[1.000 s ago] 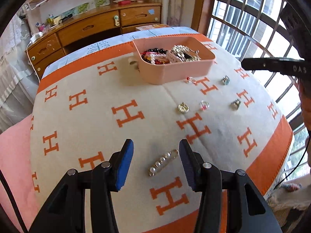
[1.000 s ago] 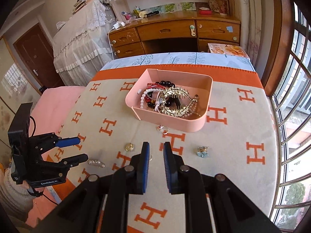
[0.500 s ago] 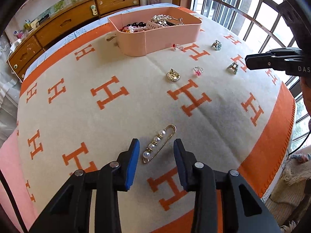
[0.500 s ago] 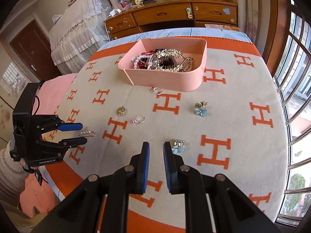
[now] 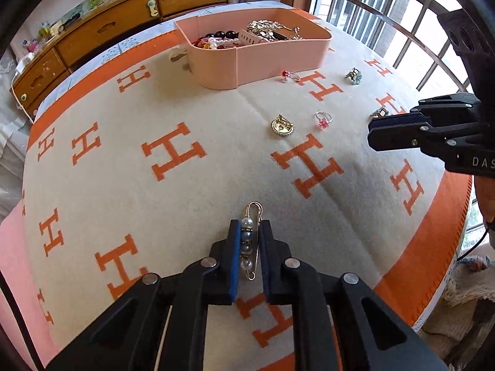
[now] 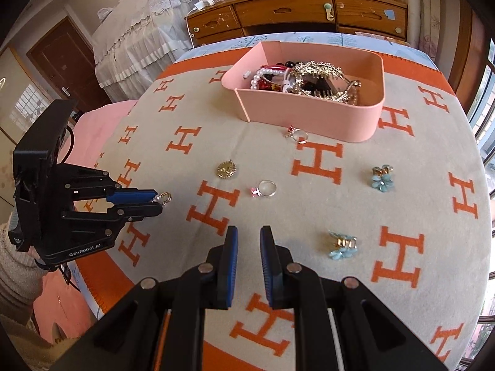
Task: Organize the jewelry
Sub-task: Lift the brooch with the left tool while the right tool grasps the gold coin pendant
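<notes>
At the left edge of the right wrist view, the left gripper (image 6: 157, 202) has its jaws clamped on the pearl pin (image 5: 249, 241), low on the blanket (image 5: 185, 204). Right of it lie a gold pendant (image 6: 226, 169) and a pink ring (image 6: 264, 189). Bottom centre, the right gripper (image 6: 248, 241) hangs empty, jaws slightly apart. The pink box (image 6: 312, 114) sits upper centre; two blue flower earrings (image 6: 382, 178) (image 6: 342, 245) lie right.

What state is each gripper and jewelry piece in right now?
left gripper: shut on pearl pin
pearl pin: clamped lengthwise between the pads
right gripper: slightly open, holding nothing
pink tray: open, partly filled with jewelry
gold pendant: loose on blanket
pink-stone ring: loose on blanket
red-stone ring: loose beside the tray
blue flower clips: two, loose, apart
</notes>
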Available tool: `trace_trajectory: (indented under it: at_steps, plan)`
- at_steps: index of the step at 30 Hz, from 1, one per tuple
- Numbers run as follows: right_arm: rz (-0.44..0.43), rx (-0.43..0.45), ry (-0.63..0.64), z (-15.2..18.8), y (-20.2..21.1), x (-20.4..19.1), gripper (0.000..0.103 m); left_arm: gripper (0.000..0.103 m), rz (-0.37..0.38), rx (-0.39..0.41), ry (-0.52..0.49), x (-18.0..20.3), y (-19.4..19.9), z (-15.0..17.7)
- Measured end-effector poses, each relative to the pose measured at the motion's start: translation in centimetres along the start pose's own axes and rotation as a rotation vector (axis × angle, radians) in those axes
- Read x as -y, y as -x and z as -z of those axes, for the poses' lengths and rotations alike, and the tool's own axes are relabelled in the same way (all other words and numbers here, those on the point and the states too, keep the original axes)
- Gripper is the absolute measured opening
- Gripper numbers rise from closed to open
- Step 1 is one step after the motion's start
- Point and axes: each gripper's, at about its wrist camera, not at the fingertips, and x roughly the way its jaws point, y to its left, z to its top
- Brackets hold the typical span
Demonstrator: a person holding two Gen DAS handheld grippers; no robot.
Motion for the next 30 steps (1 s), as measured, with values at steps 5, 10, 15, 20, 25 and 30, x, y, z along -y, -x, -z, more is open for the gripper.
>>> trace_trajectory:
  at_steps: [5, 10, 15, 20, 25, 30]
  plan:
    - [0.034, 0.028, 0.062, -1.6, -1.2, -2.0, 0.015, 0.005, 0.004, 0.028, 0.153, -0.9, 0.1, 0.5]
    - [0.079, 0.031, 0.143, -2.6, -3.1, -3.6, 0.022, 0.005, -0.028, 0.087, 0.273, -1.4, 0.3, 1.5]
    - [0.119, 0.012, 0.189, -3.0, -4.7, -4.4, 0.024, 0.005, 0.017, 0.124, 0.364, -2.3, 0.4, 2.2]
    - [0.158, 0.006, 0.210, -3.5, -5.4, -4.9, 0.024, 0.005, 0.045, 0.142, 0.415, -3.1, 0.2, 2.5]
    - [0.189, 0.002, 0.221, -4.0, -5.9, -5.2, 0.024, 0.005, 0.052, 0.148, 0.428, -3.2, -0.1, 2.4]
    - [0.211, 0.004, 0.266, -4.0, -6.0, -5.8, 0.019, 0.005, 0.055, 0.151, 0.441, -3.5, 0.1, 2.7]
